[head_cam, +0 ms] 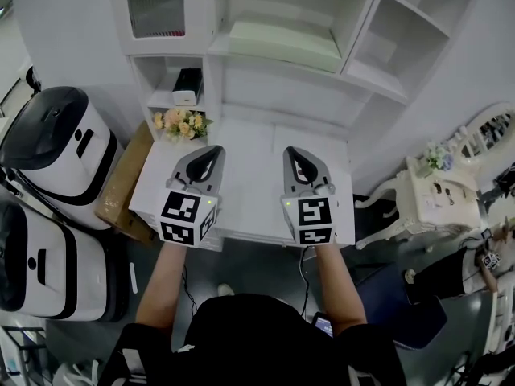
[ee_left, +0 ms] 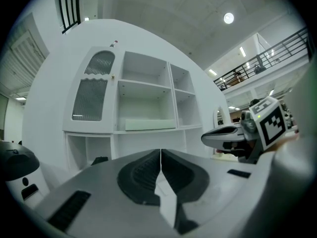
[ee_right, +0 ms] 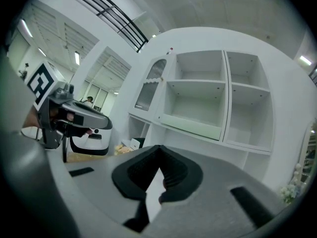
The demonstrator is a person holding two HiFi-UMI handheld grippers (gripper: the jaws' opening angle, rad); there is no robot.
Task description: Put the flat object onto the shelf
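A flat pale green slab (head_cam: 282, 43) lies on the middle shelf of the white shelf unit (head_cam: 378, 83). The left gripper view shows the slab (ee_left: 150, 125) on that shelf, and so does the right gripper view (ee_right: 190, 127). My left gripper (head_cam: 211, 153) and right gripper (head_cam: 294, 153) hover side by side over the white desk (head_cam: 249, 183), both pointing at the shelf unit. Each is shut with nothing between its jaws, as seen at the left gripper (ee_left: 161, 152) and the right gripper (ee_right: 158, 150). Both are well short of the slab.
A bunch of flowers (head_cam: 181, 123) stands at the desk's back left, under a cubby with a black and white device (head_cam: 187, 87). Two white and black machines (head_cam: 56, 147) and a cardboard box (head_cam: 121, 179) stand left. An ornate white side table (head_cam: 426, 187) is at the right.
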